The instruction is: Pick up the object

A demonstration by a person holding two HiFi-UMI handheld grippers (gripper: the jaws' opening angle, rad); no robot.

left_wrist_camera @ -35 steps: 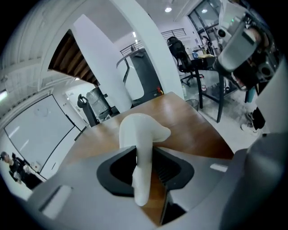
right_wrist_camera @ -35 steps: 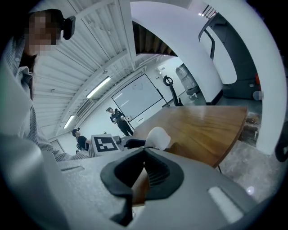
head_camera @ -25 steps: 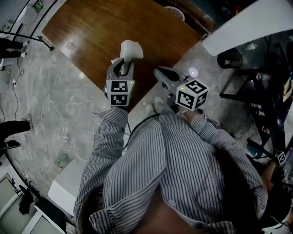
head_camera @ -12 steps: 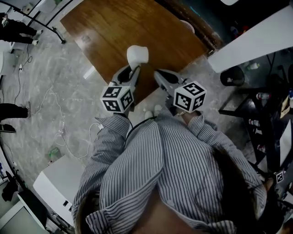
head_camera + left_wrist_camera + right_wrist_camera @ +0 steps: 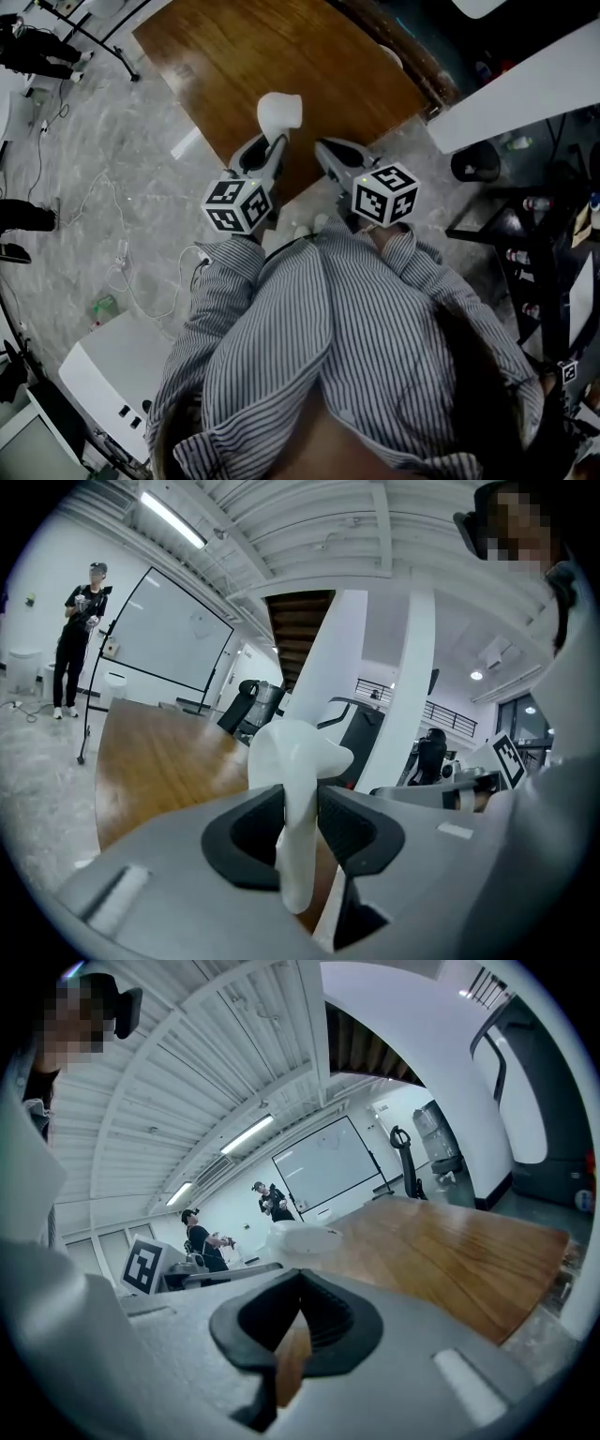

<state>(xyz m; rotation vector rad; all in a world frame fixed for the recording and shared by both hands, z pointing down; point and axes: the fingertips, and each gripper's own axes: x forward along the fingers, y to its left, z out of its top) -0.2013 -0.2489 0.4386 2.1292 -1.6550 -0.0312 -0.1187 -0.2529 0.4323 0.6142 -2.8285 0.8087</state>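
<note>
Leftmost, grey marbled floor (image 5: 112, 187) with a thin cable (image 5: 131, 272) snaking over it, and a white box (image 5: 117, 375) toward the lower corner. Next, left claw (image 5: 272, 150), reaching out from a striped sleeve (image 5: 211, 309), marker cube (image 5: 239, 204) at its back end. Clamped on the object (image 5: 279, 110): white and smooth, with a thin stem flaring into a rounded, wider end. Held out over the near edge of the brown wooden table (image 5: 244, 56), wide end pointing away from the claw. Looking along the left claw (image 5: 302, 808) itself: both dark pads pressed on the stem of the object (image 5: 298, 761) from either side, wide end sticking out past them, narrow end hanging below. Just to the right, right claw (image 5: 328, 152), close beside the left one but not touching it, aimed the same way at the table edge, with its own cube (image 5: 385, 194) behind. Looking along the right claw (image 5: 298, 1302): pads drawn together at the tips, nothing gripped, only a sliver of table (image 5: 441, 1251) showing through the slit lower down. Object (image 5: 302, 1237) in sight there too, up and to the left, apparently raised above the wood. Far right, a white panel (image 5: 525, 84) beyond the table's corner.
</note>
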